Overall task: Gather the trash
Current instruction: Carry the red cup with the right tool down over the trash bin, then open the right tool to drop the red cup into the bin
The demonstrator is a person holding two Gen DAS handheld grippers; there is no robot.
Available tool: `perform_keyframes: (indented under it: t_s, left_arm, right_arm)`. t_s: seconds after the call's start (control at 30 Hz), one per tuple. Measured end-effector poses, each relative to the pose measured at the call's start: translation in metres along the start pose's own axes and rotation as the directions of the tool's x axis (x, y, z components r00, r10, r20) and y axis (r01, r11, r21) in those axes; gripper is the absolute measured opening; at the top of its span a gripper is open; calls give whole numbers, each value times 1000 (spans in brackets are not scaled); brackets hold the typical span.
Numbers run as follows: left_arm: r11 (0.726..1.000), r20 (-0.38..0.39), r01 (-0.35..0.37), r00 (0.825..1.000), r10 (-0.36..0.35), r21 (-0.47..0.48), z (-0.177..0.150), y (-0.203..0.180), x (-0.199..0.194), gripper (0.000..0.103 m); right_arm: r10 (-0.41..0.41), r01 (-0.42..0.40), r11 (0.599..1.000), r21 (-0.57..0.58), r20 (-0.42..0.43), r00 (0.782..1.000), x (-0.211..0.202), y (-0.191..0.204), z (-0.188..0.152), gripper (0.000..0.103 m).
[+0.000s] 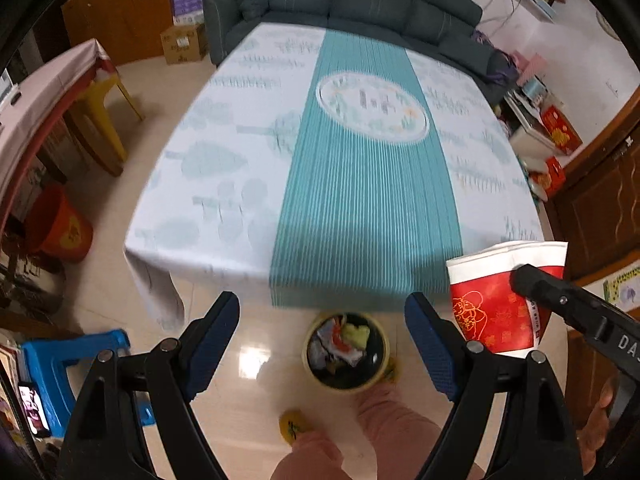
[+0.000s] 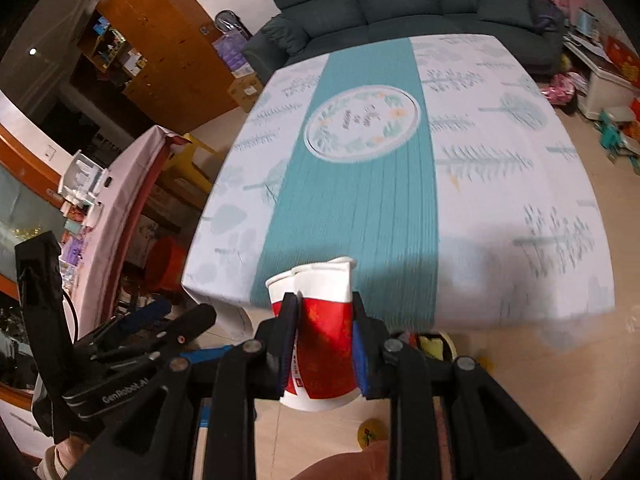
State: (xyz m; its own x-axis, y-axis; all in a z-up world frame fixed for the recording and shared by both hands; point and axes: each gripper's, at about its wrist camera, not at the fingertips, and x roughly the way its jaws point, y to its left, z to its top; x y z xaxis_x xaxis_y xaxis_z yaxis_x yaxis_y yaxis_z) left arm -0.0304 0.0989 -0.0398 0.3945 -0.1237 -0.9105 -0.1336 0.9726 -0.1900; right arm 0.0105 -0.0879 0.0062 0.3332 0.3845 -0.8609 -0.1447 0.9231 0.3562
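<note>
Paper cup (image 2: 326,332): crushed, clamped in right gripper (image 2: 324,344) past table (image 2: 520,240) edge, short of bin (image 1: 346,350). Left gripper (image 1: 320,336) wide, empty. Risk: early release, floor landing.

Two wrist fisheyes angled steeply down from the near edge, both sharing the clothed table (image 1: 240,128) and sofa (image 1: 360,0).

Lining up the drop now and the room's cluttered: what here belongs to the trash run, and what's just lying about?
Part of the job:
- red and white paper cup, squashed in the right tongs
- trash bin on the floor, already holding scraps
- left tongs, open and empty

Just lying about:
- tablecloth
- sofa
- blue stool
- red bucket
</note>
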Motion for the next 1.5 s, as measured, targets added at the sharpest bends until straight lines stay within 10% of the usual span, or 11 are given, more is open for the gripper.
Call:
perform_keyframes:
  t_s: [0.5,1.13,1.5]
  left_arm:
    - [989,-63,9,998,-19,-147,-85,24,119,83]
    - [989,-165,-46,986,22,-144,-152,7,284,89]
    - [995,-192,-48,981,31,-86,-154,-13,308,89]
  right_arm:
    - [-171,168,985,-35,-92,981,101,-51,-99,24]
    - [-171,196,973,123,-191,967,277,-187,-175,26]
    - [-89,126,980,156,-224,971,299,-200,-188,52]
